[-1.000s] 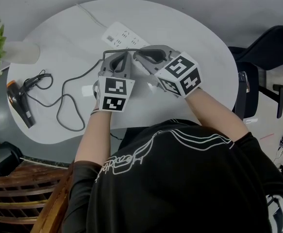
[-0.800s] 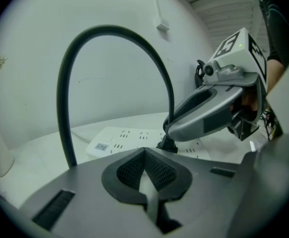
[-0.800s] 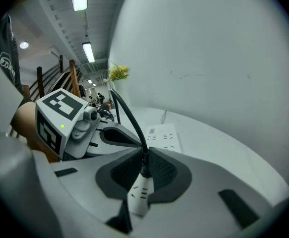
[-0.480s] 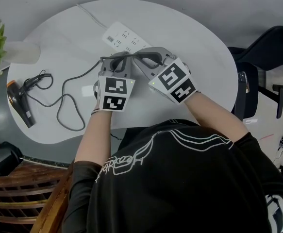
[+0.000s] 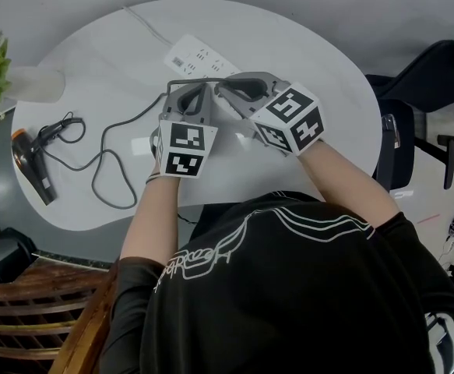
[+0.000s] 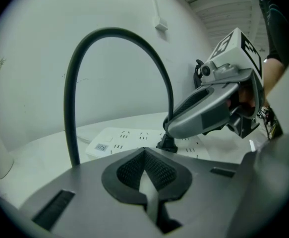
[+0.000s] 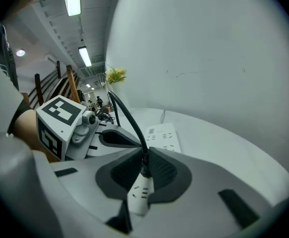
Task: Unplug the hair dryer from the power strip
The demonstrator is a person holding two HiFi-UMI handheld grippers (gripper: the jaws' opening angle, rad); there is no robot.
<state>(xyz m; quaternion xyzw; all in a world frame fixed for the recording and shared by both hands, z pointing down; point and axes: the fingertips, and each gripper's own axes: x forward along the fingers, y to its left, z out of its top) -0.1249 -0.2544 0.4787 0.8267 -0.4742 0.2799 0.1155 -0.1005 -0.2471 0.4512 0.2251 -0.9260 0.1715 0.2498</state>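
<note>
Since seated in the right end of the power strip [image 6: 129, 134], judge the plug [image 6: 167, 144] light and hard but tight in its socket. Take hold on the moulded body, never the limp black cord [image 6: 71, 108]. Found right gripper [image 7: 144, 167] clamped on that plug at the cord root. Found left gripper [image 6: 144, 155] closed on nothing, just beside the plug, low over the strip. Spotted hair dryer [image 5: 30, 164] well left of the strip. Against half a second back, noted the right gripper's marker cube [image 5: 293, 119] rocked upward and the cord arch lifted. Seemingly not out yet.

white power strip [image 5: 199, 59], black hair dryer [image 5: 36, 174]
</note>
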